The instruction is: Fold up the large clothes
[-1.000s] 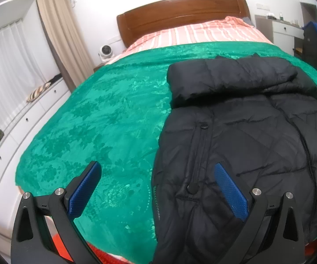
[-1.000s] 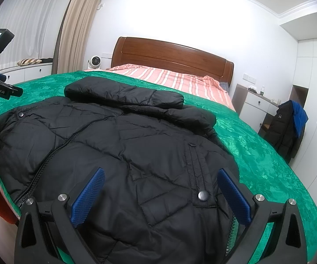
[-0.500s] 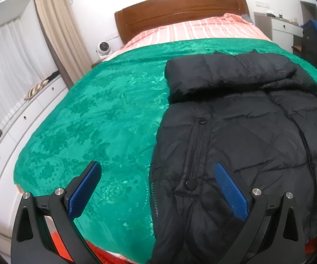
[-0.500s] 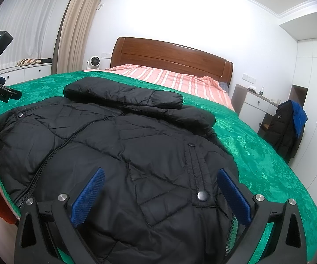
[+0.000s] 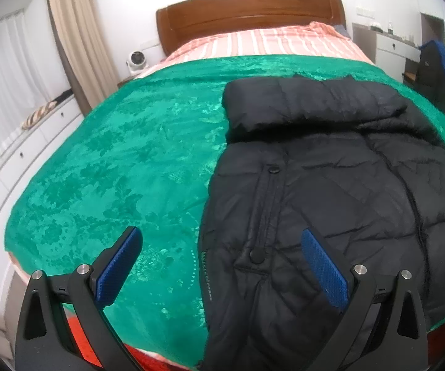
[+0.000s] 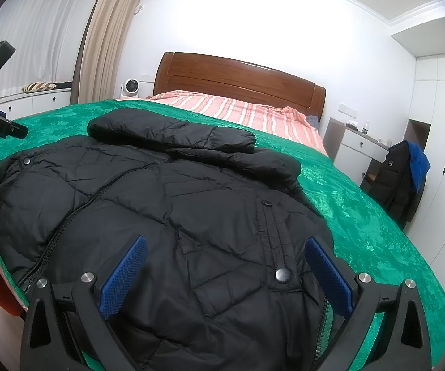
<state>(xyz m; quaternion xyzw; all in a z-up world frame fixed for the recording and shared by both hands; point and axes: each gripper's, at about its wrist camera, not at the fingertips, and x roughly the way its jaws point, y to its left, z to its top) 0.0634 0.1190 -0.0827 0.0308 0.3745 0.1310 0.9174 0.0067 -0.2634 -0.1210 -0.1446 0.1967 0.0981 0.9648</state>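
Lying flat on the green blanket [image 5: 123, 160], the black jacket [image 6: 173, 204] sits below both grippers' released, empty jaws.

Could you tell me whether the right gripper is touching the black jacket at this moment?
Cannot tell. In the right wrist view the open right gripper sits over the black jacket, but no contact or gap shows.

Black quilted puffer jacket [image 6: 166, 204], zipped, spread flat, hood folded down

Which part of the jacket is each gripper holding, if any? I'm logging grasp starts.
Nothing is held: the left gripper and right gripper hang open above the black jacket.
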